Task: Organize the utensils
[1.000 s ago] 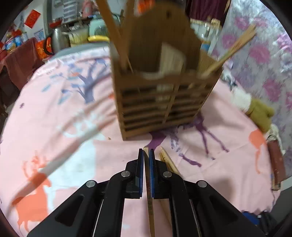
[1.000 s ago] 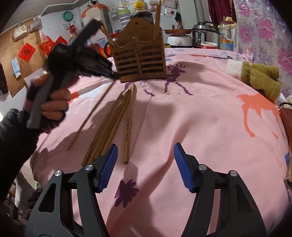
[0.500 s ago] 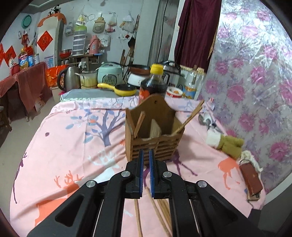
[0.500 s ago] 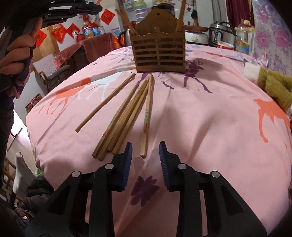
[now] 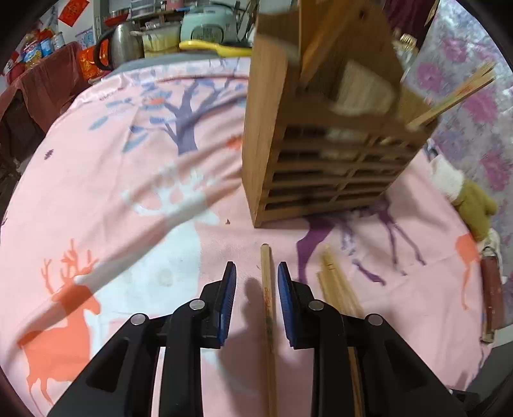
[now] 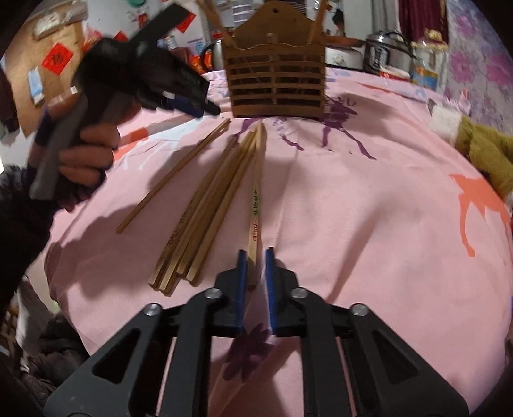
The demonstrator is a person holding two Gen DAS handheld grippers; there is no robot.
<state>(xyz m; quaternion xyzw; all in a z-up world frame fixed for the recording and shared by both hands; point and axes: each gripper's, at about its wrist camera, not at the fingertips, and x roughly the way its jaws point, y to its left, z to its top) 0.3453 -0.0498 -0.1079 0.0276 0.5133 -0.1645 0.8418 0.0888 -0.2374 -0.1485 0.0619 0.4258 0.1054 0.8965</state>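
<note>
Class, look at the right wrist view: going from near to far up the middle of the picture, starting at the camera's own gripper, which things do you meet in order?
right gripper → printed chopstick between its pads → wooden utensil holder → hanging hole at the holder's top.

A lived-in home kitchen. Rice cooker [image 5: 205, 24], kettle [image 5: 120, 45] and pressure cooker [image 6: 389, 51] crowd the back. A deer-print pink cloth [image 5: 128, 192] covers the worktop.

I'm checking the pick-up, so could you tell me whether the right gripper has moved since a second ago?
Yes. The right gripper has shifted left toward the chopstick bundle and shut on the printed chopstick.
</note>
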